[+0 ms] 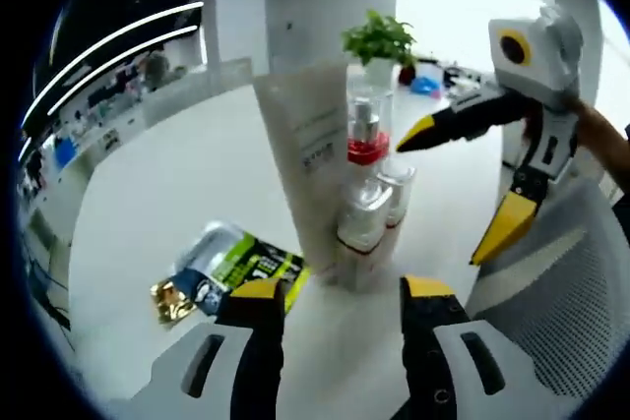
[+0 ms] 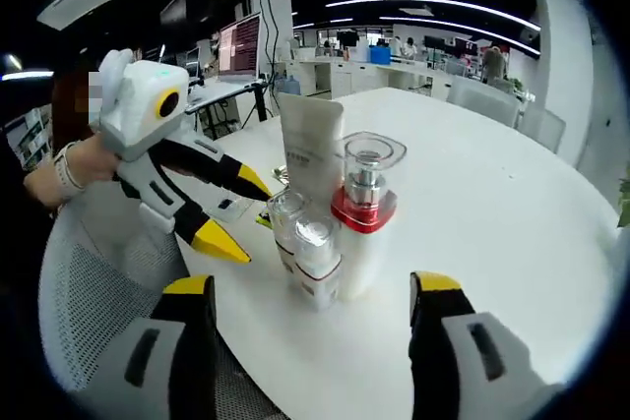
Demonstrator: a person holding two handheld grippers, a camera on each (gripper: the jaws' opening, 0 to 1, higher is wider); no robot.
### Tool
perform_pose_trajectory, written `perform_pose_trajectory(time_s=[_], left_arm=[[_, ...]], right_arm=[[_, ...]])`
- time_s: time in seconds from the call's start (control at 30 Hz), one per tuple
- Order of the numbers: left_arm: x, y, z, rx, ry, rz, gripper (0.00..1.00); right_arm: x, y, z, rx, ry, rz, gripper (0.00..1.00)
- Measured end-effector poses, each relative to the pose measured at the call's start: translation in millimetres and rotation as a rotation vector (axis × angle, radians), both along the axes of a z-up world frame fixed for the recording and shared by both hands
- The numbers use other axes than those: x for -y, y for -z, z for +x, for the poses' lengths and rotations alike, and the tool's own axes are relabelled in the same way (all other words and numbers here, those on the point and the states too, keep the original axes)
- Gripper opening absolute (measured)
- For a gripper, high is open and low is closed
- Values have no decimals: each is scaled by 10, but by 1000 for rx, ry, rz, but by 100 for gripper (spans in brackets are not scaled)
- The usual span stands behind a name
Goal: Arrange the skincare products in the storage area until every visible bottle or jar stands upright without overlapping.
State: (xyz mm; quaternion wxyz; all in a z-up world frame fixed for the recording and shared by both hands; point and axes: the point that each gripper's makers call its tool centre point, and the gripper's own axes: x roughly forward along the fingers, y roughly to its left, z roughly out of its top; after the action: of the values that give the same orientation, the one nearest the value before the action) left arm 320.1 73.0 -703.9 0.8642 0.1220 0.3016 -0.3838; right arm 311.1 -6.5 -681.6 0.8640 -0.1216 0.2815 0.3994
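The white table (image 2: 512, 204) looks smooth with a soft sheen. On it, the tall white tube (image 2: 313, 150) has a matt, plastic-looking skin, while the pump bottle (image 2: 366, 213) wears a clear, glossy cap over a shiny red collar. The two small bottles (image 2: 307, 248) beside it look like frosted plastic or glass (hard to tell which). The lying sachet (image 1: 231, 272) is crinkled, glossy foil with a gold end. The chair (image 2: 89, 302) back is rough grey mesh cloth. Both grippers' jaws are matt black plastic with yellow tips.
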Motion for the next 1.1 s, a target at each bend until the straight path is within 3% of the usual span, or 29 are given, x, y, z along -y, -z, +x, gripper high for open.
perform_pose_trajectory(time_s=[0.17,0.23,0.6,0.9,1.1], left_arm=[[-96,-92,-22,7,-18,3,54],[-128,-114,-56,-15,-23,3,59],[-261,-281,-166,21,-44,35,76],[-317,-381,-278,34,-43,42,86],[-395,-434,-351,36,-87,44,93]], right_arm=[[-19,-58,-37,8,-11,4,89],[-16,-79,-45,11,-14,2,90],[-11,-213,-94,41,-39,-8,99],[43,-373,-145,78,-41,-8,99],[52,-408,-215,97,-76,-33,99]])
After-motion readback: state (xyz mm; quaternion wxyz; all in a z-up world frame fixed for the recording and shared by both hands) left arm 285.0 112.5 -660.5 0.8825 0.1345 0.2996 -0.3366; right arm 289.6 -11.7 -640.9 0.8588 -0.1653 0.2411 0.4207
